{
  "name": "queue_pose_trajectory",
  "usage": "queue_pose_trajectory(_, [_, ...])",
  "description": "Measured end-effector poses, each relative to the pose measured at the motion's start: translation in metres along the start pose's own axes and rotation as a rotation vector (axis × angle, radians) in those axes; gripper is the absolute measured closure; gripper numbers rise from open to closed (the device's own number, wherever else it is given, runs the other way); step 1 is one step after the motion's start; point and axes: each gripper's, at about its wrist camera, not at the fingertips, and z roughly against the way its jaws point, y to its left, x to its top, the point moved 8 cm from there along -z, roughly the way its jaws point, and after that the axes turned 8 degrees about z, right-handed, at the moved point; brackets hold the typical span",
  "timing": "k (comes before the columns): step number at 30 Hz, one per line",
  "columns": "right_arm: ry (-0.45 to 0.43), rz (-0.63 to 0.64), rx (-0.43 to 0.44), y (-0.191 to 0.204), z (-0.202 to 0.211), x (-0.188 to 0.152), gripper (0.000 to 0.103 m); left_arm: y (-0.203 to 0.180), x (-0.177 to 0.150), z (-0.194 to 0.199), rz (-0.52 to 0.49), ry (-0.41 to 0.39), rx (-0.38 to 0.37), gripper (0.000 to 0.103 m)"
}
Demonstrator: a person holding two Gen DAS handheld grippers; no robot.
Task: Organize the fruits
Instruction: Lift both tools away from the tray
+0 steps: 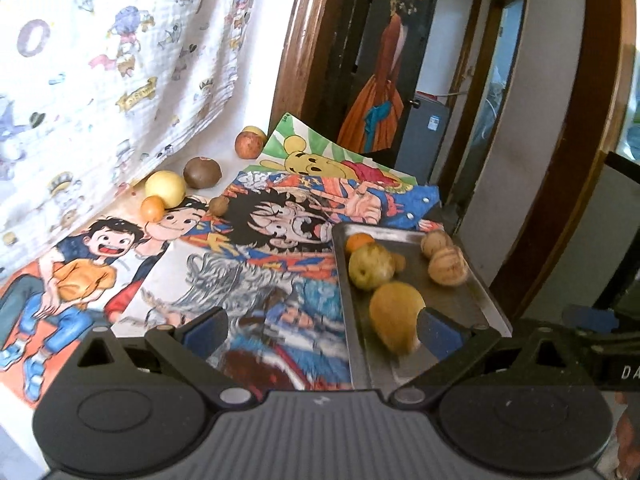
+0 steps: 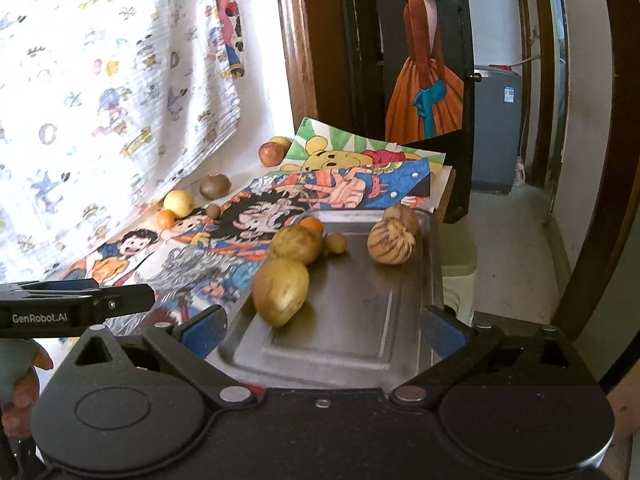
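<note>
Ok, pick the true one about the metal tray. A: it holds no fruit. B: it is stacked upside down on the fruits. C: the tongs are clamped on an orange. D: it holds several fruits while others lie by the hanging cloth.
D: the metal tray carries several fruits, such as the big yellow fruit, while others, such as the brown fruit, lie loose near the hanging cloth.

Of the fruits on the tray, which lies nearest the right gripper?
The large yellow-brown mango, at the tray's near left; the others sit farther back.
</note>
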Motion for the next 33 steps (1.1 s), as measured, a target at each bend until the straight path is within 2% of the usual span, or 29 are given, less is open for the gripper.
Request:
queue_pose_trajectory(4, [0.056,0.027,0.004,0.014,0.004,-0.012,0.001,0.005,-0.011,0.019,-0.016,0.001,0.013,0.001])
queue_pose_trajectory(7, [0.105,0.047,-0.005,0.022,0.002,-0.025,0.001,0.014,-0.019,0.029,-0.012,0.01,0.052,0.001])
queue_pose_trajectory(11, [0.146,0.03,0.027,0.029,-0.002,-0.034,0.001,0.028,-0.028,0.04,0.002,0.018,0.104,0.001])
queue_pose_trajectory(21, [0.171,0.055,0.062,0.045,-0.006,-0.031,0.001,0.051,-0.039,0.051,0.035,0.035,0.156,0.001])
queue_pose_trajectory(33, [0.225,0.02,0.101,0.047,-0.033,-0.035,0.001,0.092,-0.045,0.041,0.133,0.074,0.28,0.0])
